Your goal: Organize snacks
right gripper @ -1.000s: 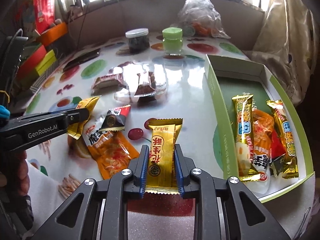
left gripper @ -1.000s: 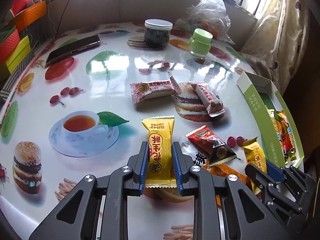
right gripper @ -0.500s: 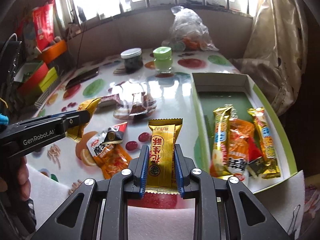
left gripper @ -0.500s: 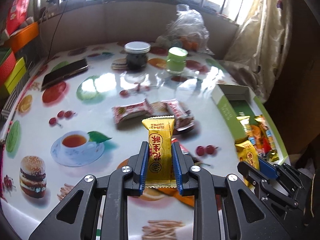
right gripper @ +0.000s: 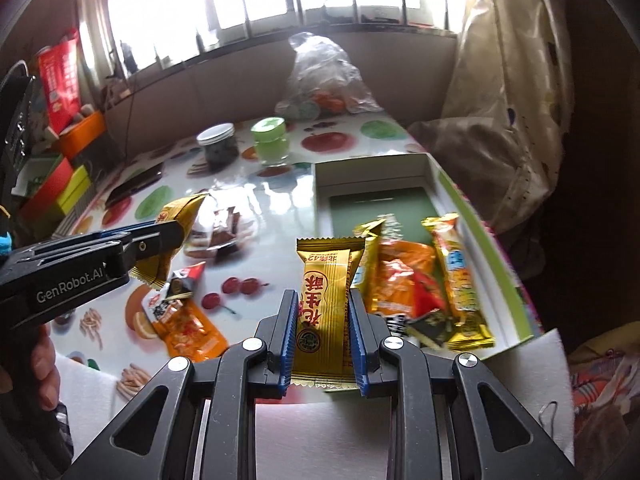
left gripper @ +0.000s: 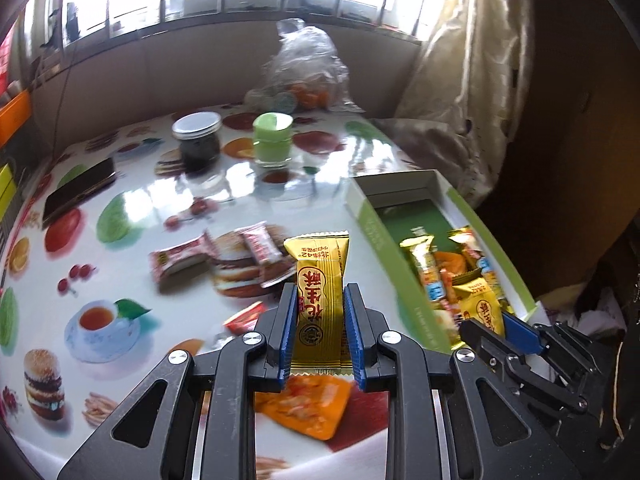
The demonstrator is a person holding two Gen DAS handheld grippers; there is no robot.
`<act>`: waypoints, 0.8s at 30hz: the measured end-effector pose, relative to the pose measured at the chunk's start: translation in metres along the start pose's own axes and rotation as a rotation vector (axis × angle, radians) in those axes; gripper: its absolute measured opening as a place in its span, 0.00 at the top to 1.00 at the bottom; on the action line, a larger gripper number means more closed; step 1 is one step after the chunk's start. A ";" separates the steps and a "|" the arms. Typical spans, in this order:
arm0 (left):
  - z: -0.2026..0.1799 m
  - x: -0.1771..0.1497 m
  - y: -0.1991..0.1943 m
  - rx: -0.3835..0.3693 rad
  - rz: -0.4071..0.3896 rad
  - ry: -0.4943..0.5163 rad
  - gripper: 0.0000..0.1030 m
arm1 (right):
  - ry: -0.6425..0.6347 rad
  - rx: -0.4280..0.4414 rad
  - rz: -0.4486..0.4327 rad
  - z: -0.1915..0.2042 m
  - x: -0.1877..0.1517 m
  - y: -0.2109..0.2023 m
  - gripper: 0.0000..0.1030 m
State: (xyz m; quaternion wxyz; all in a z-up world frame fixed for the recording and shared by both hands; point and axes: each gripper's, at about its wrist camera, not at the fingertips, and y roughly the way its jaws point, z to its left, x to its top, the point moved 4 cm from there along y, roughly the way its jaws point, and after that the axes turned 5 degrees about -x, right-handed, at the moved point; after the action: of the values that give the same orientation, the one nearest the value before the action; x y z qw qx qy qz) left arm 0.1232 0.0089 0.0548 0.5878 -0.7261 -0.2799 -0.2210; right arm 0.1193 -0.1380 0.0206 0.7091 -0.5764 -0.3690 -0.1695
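Note:
My left gripper (left gripper: 320, 300) is shut on a yellow snack packet (left gripper: 320, 280), held above the table left of the green box (left gripper: 384, 248). My right gripper (right gripper: 324, 304) is shut on a matching yellow snack packet (right gripper: 326, 288), held over the box's (right gripper: 496, 240) near left edge. The box holds several yellow, orange and red packets (right gripper: 404, 284). Loose on the table lie pink packets (left gripper: 180, 258), a red one (left gripper: 244, 320) and an orange one (left gripper: 308, 408). The left gripper also shows in the right wrist view (right gripper: 168, 236), and the right one in the left wrist view (left gripper: 488, 328).
A dark jar (left gripper: 197, 140) and a green jar (left gripper: 273, 138) stand at the back beside a clear plastic bag (left gripper: 304, 68). A black phone (left gripper: 80, 192) lies at the back left. A curtain (left gripper: 460, 100) hangs on the right. Coloured boxes (right gripper: 56, 188) are stacked at the far left.
Both grippers have risen and moved right towards the green box, each still holding its yellow packet. The right gripper now hangs over the box's near edge.

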 end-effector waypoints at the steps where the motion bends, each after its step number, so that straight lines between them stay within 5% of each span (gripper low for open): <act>1: -0.004 0.001 0.000 -0.005 -0.001 0.005 0.76 | 0.007 -0.005 -0.002 -0.004 0.000 -0.001 0.78; 24: -0.072 0.010 0.044 -0.124 0.062 0.068 0.76 | 0.118 -0.113 0.014 -0.068 -0.007 0.005 0.78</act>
State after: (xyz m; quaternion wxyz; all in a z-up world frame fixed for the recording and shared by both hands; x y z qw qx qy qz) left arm 0.1605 -0.0666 0.0444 0.5574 -0.7616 -0.2229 -0.2443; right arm 0.1403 -0.2018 0.0074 0.6971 -0.6072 -0.3123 -0.2187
